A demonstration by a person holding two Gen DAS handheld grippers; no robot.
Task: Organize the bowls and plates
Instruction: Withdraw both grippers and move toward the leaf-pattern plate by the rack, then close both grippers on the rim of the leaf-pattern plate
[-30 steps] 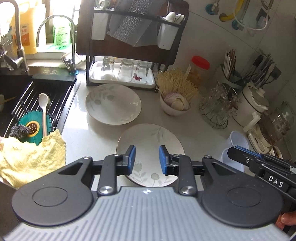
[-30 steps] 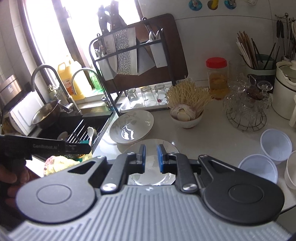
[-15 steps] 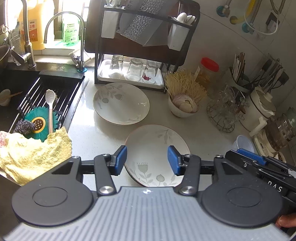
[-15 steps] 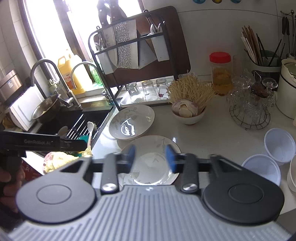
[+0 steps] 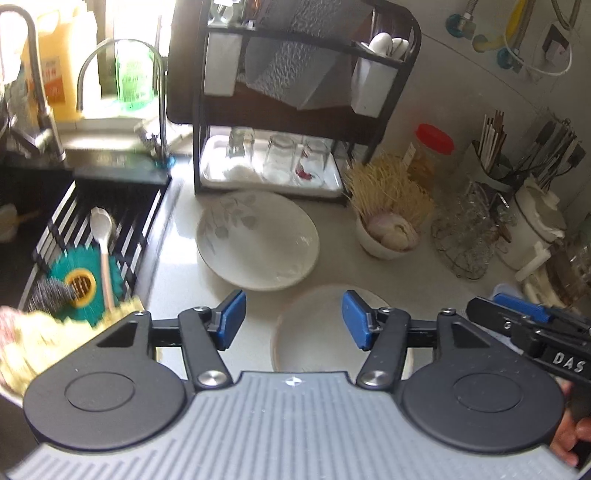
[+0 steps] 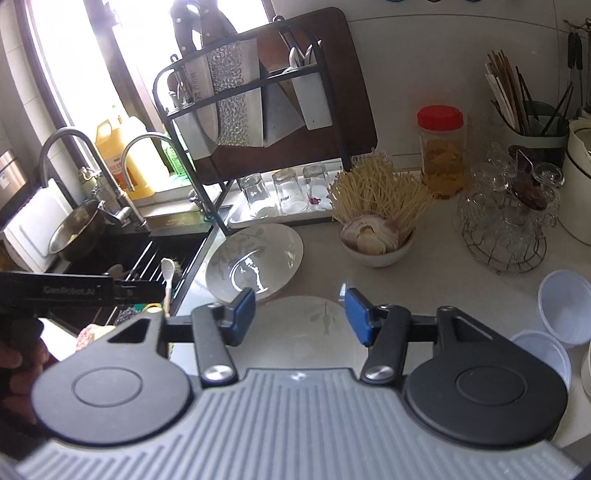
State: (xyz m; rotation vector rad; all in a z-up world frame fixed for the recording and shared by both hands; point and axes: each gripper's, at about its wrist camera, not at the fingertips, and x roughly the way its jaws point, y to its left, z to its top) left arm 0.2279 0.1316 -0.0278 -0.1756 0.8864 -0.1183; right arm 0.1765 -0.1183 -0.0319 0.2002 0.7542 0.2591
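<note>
The left gripper (image 5: 293,319) hung above the near plate (image 5: 314,332) on the worktop (image 5: 177,266), jaws opening, nothing between them.

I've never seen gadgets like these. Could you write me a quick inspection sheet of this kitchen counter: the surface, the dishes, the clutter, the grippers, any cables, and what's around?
Surface: pale counter, lit from the window.
Job's things: near plate flat on the counter; far plate beyond it, near the rack.
Clutter: bowl of noodles, red-lidded jar, plastic cups, glassware basket.
Grippers: left gripper and right gripper both with jaws opening, nothing between the pads, the near plate below.
Cables: hoses on the wall.
Surroundings: dish rack with glasses, sink holding a spoon and cloth, faucet.
</note>
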